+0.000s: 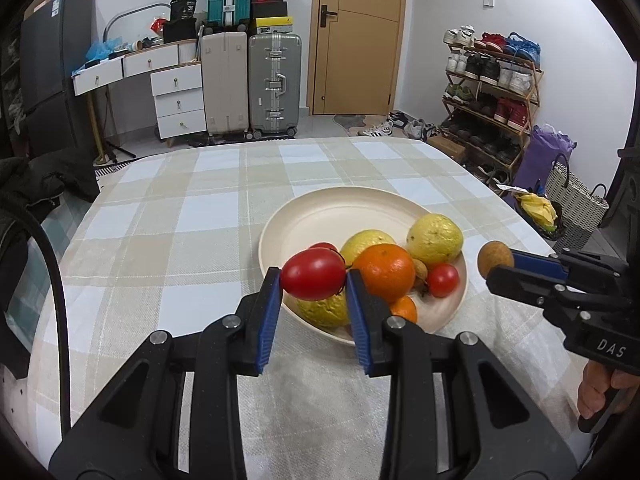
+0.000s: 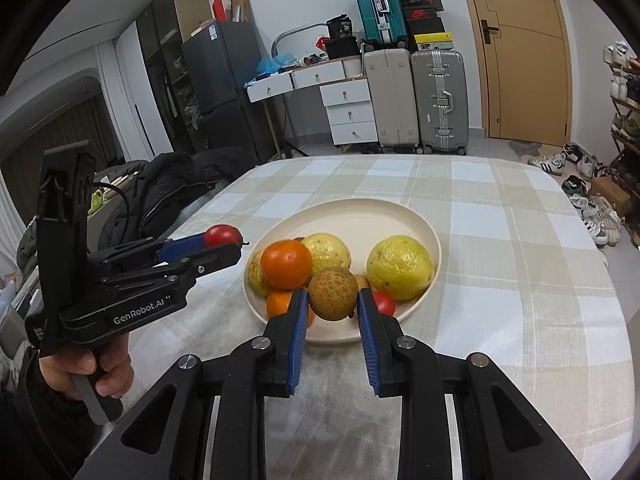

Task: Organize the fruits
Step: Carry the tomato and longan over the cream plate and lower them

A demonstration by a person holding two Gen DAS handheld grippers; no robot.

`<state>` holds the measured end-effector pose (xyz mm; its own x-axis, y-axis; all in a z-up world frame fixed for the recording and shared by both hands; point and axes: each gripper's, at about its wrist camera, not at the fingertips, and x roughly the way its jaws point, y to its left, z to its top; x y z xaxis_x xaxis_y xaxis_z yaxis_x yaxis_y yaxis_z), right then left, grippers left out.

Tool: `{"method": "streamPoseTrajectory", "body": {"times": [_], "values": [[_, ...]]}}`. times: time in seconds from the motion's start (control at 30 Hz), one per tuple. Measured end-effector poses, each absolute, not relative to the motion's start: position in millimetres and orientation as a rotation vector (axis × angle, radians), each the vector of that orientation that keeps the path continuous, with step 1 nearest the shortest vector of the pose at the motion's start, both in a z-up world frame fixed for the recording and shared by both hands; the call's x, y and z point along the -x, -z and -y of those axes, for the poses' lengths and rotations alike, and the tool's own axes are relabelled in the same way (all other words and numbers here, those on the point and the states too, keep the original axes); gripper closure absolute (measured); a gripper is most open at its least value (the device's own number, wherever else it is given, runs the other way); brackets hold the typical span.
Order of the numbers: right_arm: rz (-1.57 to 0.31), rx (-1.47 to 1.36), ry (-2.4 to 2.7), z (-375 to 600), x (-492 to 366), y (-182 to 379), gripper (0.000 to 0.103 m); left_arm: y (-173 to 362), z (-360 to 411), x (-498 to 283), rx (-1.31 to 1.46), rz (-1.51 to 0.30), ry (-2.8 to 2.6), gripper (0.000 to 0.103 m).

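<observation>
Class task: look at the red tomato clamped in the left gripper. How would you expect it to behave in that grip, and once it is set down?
The tomato looks smooth and glossy, so it may slip between the left gripper pads. Its rounded shape suggests it would roll on the flat tablecloth. It probably bruises if squeezed hard.

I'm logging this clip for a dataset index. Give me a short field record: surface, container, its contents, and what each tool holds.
surface: table under a beige and pale blue checked cloth
container: round cream plate
contents: three yellow-green citrus fruits, two oranges, two small red tomatoes, one small brown fruit
left tool: shut on an oval red tomato, held at the plate's left edge
right tool: shut on a round brown rough-skinned fruit, held over the plate's near rim
</observation>
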<state>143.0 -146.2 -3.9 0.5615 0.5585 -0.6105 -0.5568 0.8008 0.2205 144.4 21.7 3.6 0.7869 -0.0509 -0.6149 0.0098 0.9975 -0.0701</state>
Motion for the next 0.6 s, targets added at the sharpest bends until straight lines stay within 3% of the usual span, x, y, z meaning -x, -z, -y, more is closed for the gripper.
{"method": "streamPoseTrajectory", "body": {"times": [0.6], "values": [[-0.762,0.011,-0.66,130,-162,19,0.077,9,-36,-178,0.089,-0.701,0.01,0.073]]}}
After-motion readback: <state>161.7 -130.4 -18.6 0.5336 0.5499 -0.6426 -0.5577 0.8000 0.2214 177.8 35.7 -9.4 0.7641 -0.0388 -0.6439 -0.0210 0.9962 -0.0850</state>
